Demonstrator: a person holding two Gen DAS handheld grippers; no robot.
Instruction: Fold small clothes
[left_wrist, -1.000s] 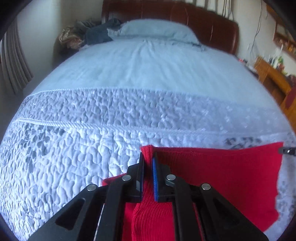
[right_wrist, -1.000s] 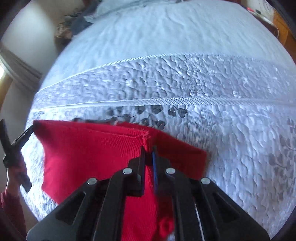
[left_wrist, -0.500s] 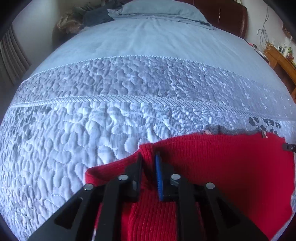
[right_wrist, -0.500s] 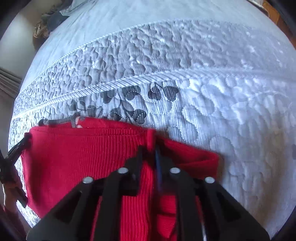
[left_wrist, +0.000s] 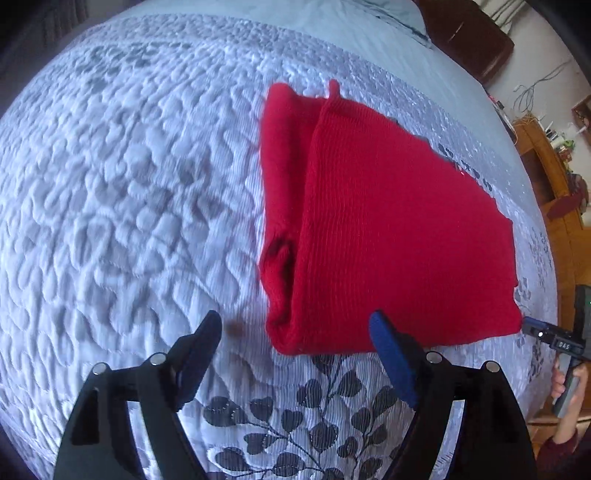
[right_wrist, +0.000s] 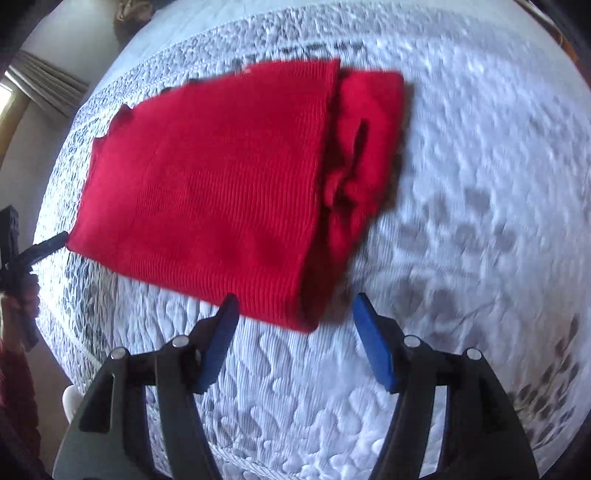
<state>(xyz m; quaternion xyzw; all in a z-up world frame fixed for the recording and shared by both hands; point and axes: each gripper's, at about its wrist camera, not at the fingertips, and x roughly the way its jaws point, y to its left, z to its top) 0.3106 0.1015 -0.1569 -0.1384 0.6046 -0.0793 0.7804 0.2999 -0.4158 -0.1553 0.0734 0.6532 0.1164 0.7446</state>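
Note:
A red knitted garment (left_wrist: 388, 229) lies folded flat on the quilted bedspread, with a narrower folded layer showing along its left side. My left gripper (left_wrist: 295, 325) hovers just off its near left corner, jaws opening wide, nothing between the pads. In the right wrist view the same red garment (right_wrist: 221, 184) lies ahead, its folded layer on the right. My right gripper (right_wrist: 293, 304) stands over the near right corner, jaws opening, pads apart from the cloth. The right gripper's tip (left_wrist: 539, 332) shows at the garment's far corner in the left view.
The white and grey quilted bedspread (left_wrist: 129, 184) stretches all round the garment. A dark wooden headboard (left_wrist: 461, 33) and a wooden cabinet (left_wrist: 554, 177) stand at the upper right. A person's hand (left_wrist: 567, 384) holds the other gripper's handle. A curtain (right_wrist: 44, 85) hangs at the left.
Both grippers let go of the red garment and opened, pulling back toward the near edge. The garment now lies folded flat on the bed, and both views tilted down onto it.

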